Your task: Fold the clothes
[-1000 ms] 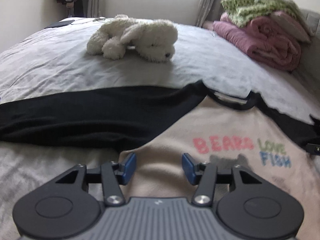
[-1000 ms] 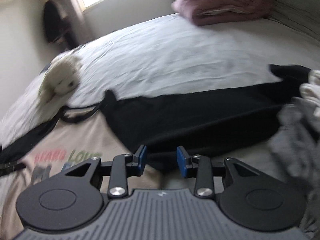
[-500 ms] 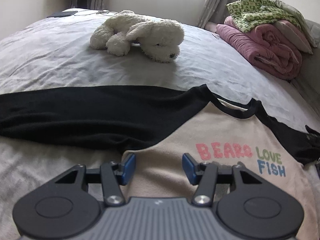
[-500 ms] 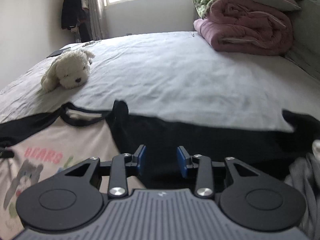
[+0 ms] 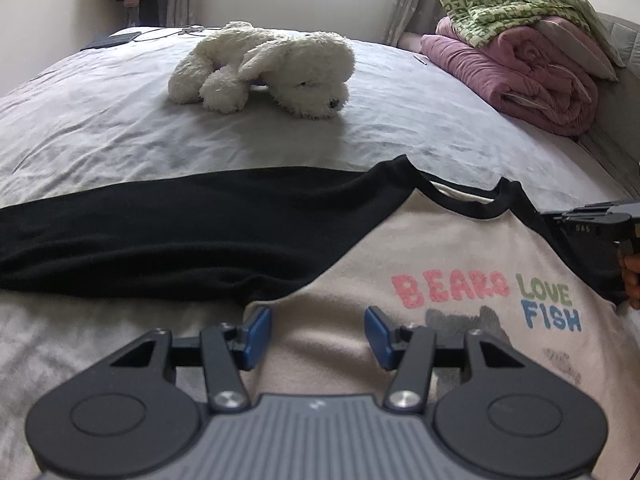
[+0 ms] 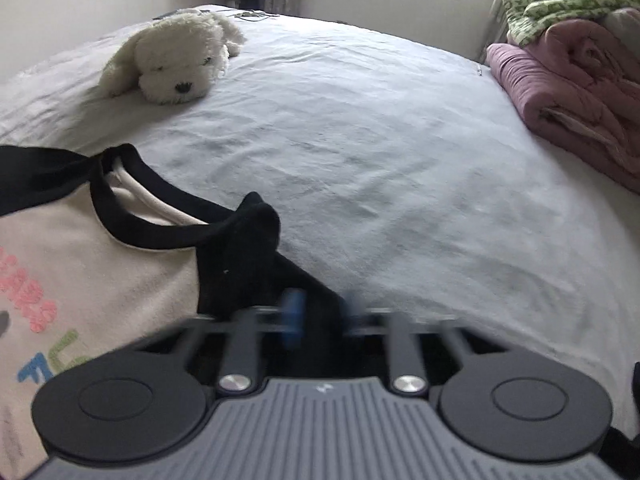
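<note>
**Raglan T-shirt laid flat on the bed, right tool at its sleeve**

A cream T-shirt [image 5: 400, 248] with black sleeves and a black neckband is seen spread face up on the grey bed sheet [image 5: 120, 128], filling the lower half of the left wrist view. The words "BEARS LOVE FISH" are printed across its chest at the lower right of that frame, above a grey bear figure. One black sleeve [image 5: 160, 232] is stretched out flat towards the left edge.

The left tool [image 5: 318, 338] is held at the bottom centre of its frame, its blue pads set apart over the cream fabric, with nothing gripped between them.

In the right wrist view, the right tool [image 6: 320, 316] is shown blurred at the lower centre, over the shirt's other black sleeve [image 6: 248, 264]. Its jaws are closing; the blue pads appear not yet together, and whether cloth is caught between them cannot be told.

A white plush dog [image 5: 264, 68] is seen lying on the sheet at the upper centre, well apart from the shirt. A folded pink quilt [image 5: 520, 80] topped with a green patterned blanket [image 5: 500, 4] is stacked at the upper right.
</note>
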`<state>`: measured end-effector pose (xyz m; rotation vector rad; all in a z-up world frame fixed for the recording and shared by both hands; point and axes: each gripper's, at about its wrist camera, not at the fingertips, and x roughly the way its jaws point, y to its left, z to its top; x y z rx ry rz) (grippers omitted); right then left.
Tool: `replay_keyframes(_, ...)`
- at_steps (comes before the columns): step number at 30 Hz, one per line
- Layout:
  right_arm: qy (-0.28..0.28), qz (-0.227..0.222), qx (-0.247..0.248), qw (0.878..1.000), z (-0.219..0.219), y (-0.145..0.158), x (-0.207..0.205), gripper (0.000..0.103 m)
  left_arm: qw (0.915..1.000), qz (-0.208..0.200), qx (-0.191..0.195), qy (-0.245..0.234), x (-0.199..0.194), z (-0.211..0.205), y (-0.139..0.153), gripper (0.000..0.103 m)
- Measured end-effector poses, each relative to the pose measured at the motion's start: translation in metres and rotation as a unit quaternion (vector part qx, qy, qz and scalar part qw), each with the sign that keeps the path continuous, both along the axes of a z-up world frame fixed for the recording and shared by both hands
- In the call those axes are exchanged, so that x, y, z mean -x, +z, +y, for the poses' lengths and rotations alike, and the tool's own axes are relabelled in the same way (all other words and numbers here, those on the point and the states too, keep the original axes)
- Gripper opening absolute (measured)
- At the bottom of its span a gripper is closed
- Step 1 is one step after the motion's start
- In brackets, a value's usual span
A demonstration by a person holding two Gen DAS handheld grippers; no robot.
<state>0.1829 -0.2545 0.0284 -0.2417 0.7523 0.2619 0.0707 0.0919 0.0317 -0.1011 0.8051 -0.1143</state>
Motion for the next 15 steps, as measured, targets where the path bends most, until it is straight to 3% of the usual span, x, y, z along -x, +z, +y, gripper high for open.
replay_keyframes(7, -0.042, -0.053, 0.012, 0.998, -0.007, 0.014, 0.010, 0.002, 1.0000, 0.000, -0.007, -0.001, 0.000, -0.002, -0.002, 0.053)
replay_keyframes(11, -0.035, -0.027, 0.047, 0.998, -0.002, -0.011, 0.002, 0.003, 0.9999, 0.000, -0.011, -0.002, 0.000, -0.003, -0.003, 0.054)
replay_keyframes(15, -0.046, -0.045, 0.065, 0.996, 0.001, -0.011, 0.002, 0.003, 0.9999, 0.000, -0.012, -0.003, 0.000, -0.002, -0.003, 0.054)
